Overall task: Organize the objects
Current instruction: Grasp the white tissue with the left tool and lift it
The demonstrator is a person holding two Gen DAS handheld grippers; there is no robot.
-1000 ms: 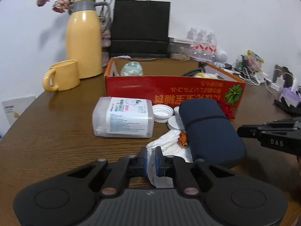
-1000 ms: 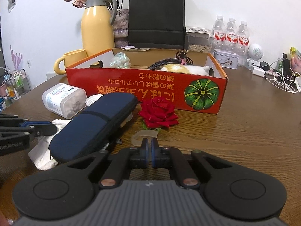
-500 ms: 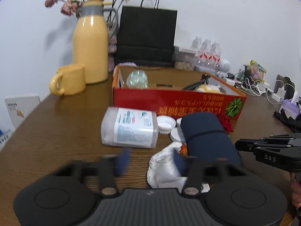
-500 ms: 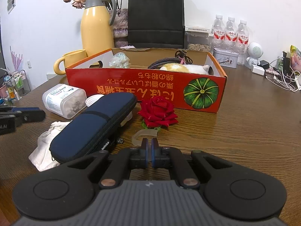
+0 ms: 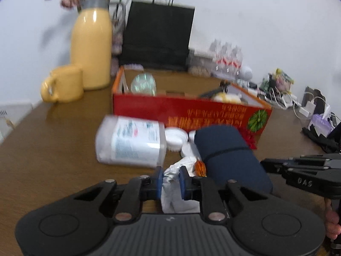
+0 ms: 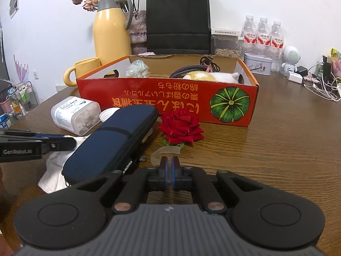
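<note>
Two claws work the near edge of the wooden tabletop [image 6: 287, 140], and the left claw [image 5: 171, 178] is clenched on a crumpled white cloth [image 5: 179, 189] that bulges between its blue pads. That cloth lies at the near left of the clutter, tucked against the left flank of a navy zip case [image 6: 113, 140] whose long axis runs from near left to far right toward the red cardboard box [image 6: 166, 100]. The box sits straight beyond the left claw, its long side facing the claws and its top open, so the carry is likely forward and up over the near wall. In that line lies a clear plastic jar [image 5: 130, 141] on its side, with white lids [image 5: 174, 137] just right of it. The right claw [image 6: 169, 169] is pinched shut with nothing in it, hovering just short of a pale curved strip [image 6: 166, 152] and a red fabric rose [image 6: 181, 125]. Bare wood opens to the right; the far side is crowded by a yellow flask [image 6: 111, 34] and mug [image 6: 85, 70].
</note>
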